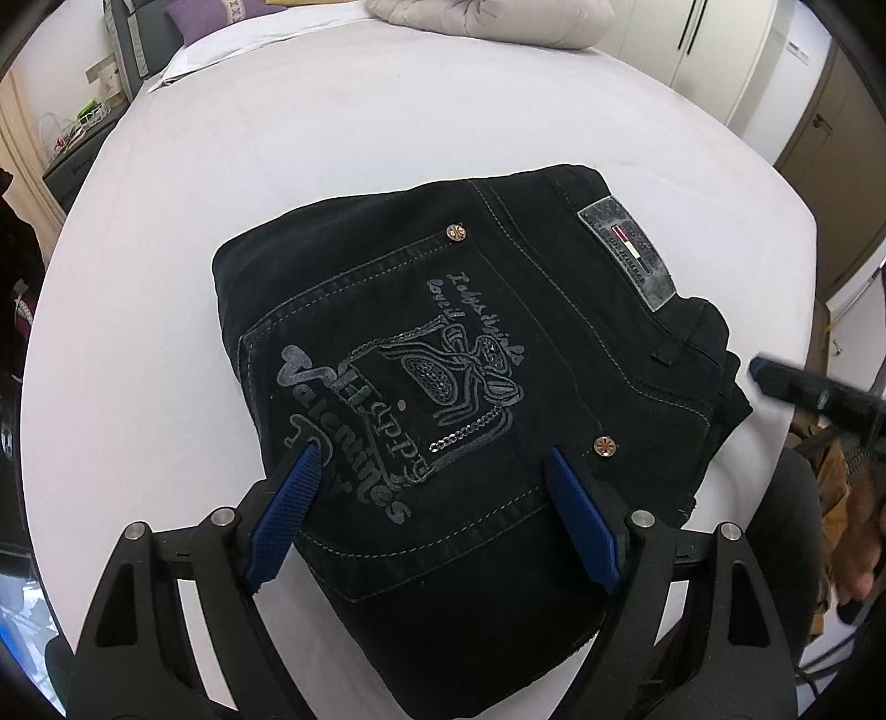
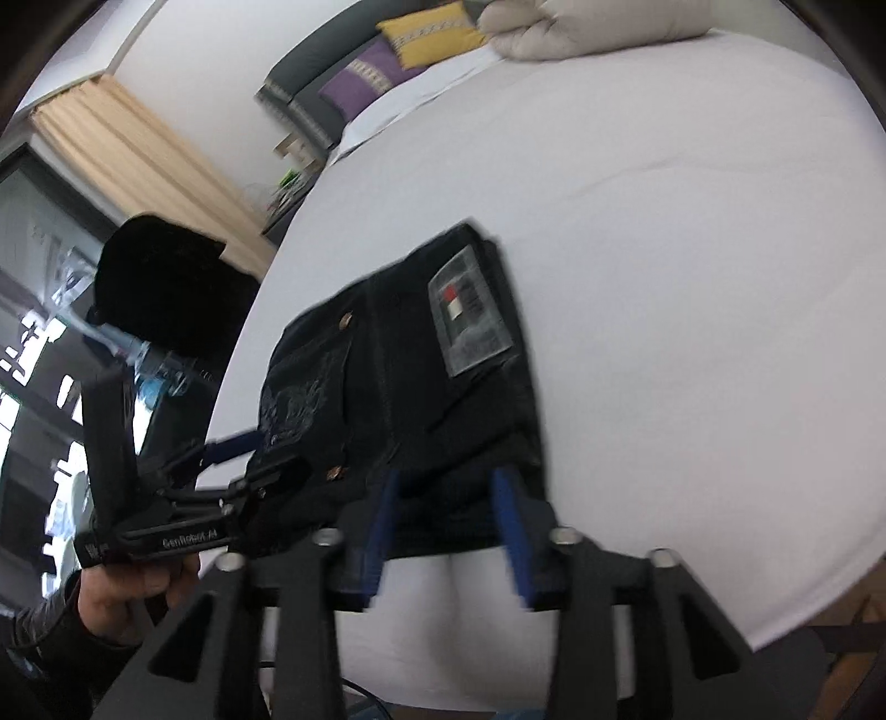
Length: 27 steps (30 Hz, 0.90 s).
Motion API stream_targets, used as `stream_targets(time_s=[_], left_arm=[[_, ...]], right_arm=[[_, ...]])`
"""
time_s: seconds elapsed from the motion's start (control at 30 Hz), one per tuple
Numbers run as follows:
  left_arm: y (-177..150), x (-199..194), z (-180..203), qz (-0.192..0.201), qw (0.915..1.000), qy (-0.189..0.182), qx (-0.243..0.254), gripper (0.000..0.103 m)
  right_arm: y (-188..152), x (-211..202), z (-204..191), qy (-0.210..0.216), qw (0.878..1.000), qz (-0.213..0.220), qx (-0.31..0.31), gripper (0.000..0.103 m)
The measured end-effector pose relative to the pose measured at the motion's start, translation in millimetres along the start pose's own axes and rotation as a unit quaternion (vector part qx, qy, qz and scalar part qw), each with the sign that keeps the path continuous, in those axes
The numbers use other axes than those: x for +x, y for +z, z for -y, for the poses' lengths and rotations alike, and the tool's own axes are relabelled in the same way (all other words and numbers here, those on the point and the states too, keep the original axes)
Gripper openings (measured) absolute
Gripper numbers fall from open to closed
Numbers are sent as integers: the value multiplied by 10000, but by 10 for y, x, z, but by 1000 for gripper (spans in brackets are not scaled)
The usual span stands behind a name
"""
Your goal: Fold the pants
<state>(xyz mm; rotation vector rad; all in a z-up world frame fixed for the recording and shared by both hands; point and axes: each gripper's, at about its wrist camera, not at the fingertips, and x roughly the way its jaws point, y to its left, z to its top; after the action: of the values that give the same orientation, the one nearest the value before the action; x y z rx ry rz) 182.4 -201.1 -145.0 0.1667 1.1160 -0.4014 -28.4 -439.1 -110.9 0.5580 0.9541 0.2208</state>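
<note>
Black jeans (image 1: 443, 360) lie folded into a compact bundle on the white bed, back pocket with a grey print and a grey waistband patch (image 1: 628, 252) facing up. My left gripper (image 1: 429, 459) is open, its blue pads over the near part of the bundle, holding nothing. In the right wrist view the jeans (image 2: 398, 376) lie just ahead. My right gripper (image 2: 448, 484) is open at the bundle's near edge, which sits between its fingers. The left gripper (image 2: 243, 454) shows at the left of that view, the right one (image 1: 803, 387) at the right of the left view.
The white bed sheet (image 1: 332, 166) spreads all around the jeans. A grey pillow (image 1: 487, 16) and purple (image 2: 360, 77) and yellow (image 2: 426, 33) cushions lie at the far end. A nightstand (image 1: 77, 149) stands beyond the bed's left edge. Wardrobe doors (image 1: 720, 55) are at the right.
</note>
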Motion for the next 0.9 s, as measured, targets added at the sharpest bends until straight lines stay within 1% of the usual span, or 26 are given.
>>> stream_targets(time_s=[0.03,0.13,0.17,0.2,0.27,0.3,0.4,0.43,0.5,0.6,0.63,0.7,0.77,0.83,0.87,0.9], left_arm=[[0,-21,-15,6,10000,-15,-13,83],[-19,-162,11,57,9999,-48,-91,83],[-13,-219,17,103,9999,-23,-104,83],[-6,-269,23,148,9998,30,-120,83],[30,-299,-45,179,9996,127,-188,83],[41,-312,-90,180,9994,174,-228,83],[54,-280,-243,105,9985,390,-370,83],[39,-279,-307,58,9982,414,-435,83],[33,-252,-386,14,9978,418,-520,83],[19,-279,-435,20,9979,388,-526,83],[21,-274,-440,19,9979,366,-526,83],[42,-233,-449,24,9980,282,-573,83],[38,-234,-511,42,9973,86,-733,83],[43,-231,-613,77,9942,-249,-1039,83],[37,-231,-679,90,9913,-511,-1214,83],[25,-196,-773,53,9847,-913,-1483,83]], right_arm=[[56,-23,3,3,10000,62,18,44],[227,-45,2,-63,9998,168,7,57],[302,-26,0,-30,9998,172,-32,59],[380,19,-4,57,9999,129,-77,65],[473,122,-7,138,9998,-16,-125,72],[539,212,1,76,9998,-127,-141,72],[638,457,-18,150,9985,-492,-208,72],[662,528,-8,92,9981,-562,-219,72],[689,686,40,87,9968,-766,-214,72],[677,827,146,55,9955,-941,-58,72],[657,864,187,112,9953,-964,6,72],[652,879,230,220,9954,-928,67,72],[670,876,253,346,9950,-924,127,72],[679,894,246,502,9937,-993,151,72],[679,898,242,534,9933,-1010,160,72],[681,908,237,568,9929,-1028,167,72]])
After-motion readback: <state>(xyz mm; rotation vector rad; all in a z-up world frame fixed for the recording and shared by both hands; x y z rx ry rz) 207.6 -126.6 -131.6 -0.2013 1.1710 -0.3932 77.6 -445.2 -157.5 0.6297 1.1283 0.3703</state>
